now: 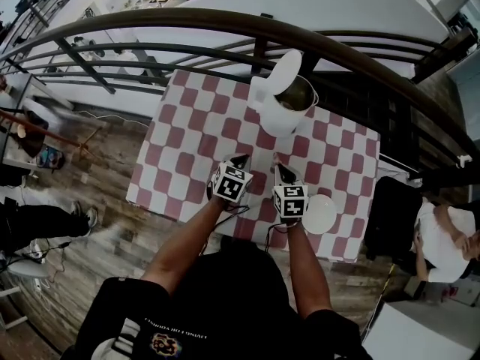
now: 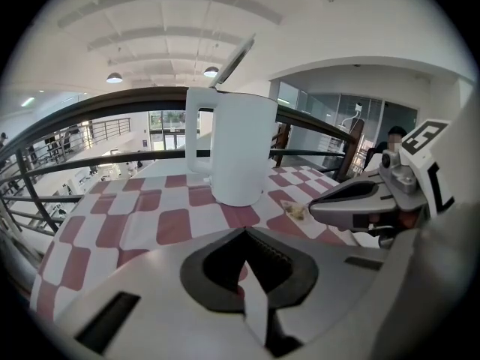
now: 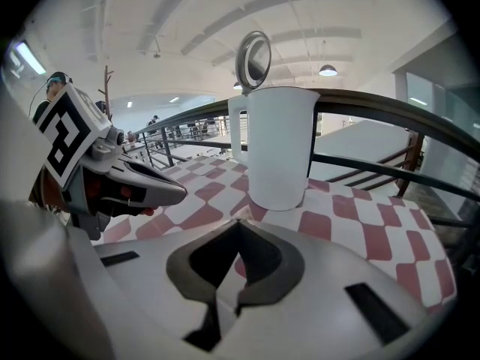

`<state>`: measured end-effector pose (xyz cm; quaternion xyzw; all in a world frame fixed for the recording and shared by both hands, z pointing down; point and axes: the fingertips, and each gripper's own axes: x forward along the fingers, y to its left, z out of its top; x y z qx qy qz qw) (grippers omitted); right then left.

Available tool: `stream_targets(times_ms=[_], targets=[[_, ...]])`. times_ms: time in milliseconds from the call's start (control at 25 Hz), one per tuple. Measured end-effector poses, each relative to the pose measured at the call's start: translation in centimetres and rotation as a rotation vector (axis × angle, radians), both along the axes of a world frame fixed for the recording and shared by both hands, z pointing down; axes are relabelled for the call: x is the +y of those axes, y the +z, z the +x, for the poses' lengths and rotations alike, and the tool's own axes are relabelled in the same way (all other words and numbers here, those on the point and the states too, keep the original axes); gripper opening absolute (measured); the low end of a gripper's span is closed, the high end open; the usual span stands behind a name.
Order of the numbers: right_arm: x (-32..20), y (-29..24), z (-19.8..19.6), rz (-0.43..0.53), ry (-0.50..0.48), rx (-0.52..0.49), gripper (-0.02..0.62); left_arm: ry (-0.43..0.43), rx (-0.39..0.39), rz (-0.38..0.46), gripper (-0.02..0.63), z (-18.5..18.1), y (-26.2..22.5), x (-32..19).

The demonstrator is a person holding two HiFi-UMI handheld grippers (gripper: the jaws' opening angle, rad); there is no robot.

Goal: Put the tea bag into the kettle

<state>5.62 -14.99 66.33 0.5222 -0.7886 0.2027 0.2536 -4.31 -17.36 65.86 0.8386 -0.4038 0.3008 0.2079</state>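
You have 1 white kettle (image 1: pixel 283 103) standing upright on the far half of the checked tablecloth (image 1: pixel 187 137), its hinged lid (image 1: pixel 286 71) tipped open. There is 1 tea bag (image 2: pixel 298 211). It lies flat on the cloth, to the right of the kettle's base in the left gripper view and apart from it. It is just beside the tip of your right gripper (image 1: pixel 279 167), and nothing grips it.

You hold 2 grippers, side by side at the near half of the table, both pointing toward the kettle. Your left gripper (image 1: pixel 241 158) has its 2 jaws together, tips meeting, with nothing between them. Your right gripper's 2 jaws are also closed on nothing, and the kettle stands straight ahead of them.

1 white round plate (image 1: pixel 319 214) sits on the cloth just to the right of your right gripper. Beyond the table runs 1 dark curved railing (image 1: pixel 225 25). 1 person in a white top (image 1: pixel 444 240) sits off the right side of the table.
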Motion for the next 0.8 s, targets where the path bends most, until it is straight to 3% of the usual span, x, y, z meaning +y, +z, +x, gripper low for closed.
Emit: stream_targets(times_ms=[480,800], targets=[[-6.2,-9.1,2.1,0.187,0.04,0.018,0.014,0.061,0.013,0.172,0.0,3.4,-8.1,-6.6],[-10.2,-17.9,2.3,0.353,0.042,0.021,0.014,0.034,0.046,0.319,0.0,3.4,-16.3,-11.5]])
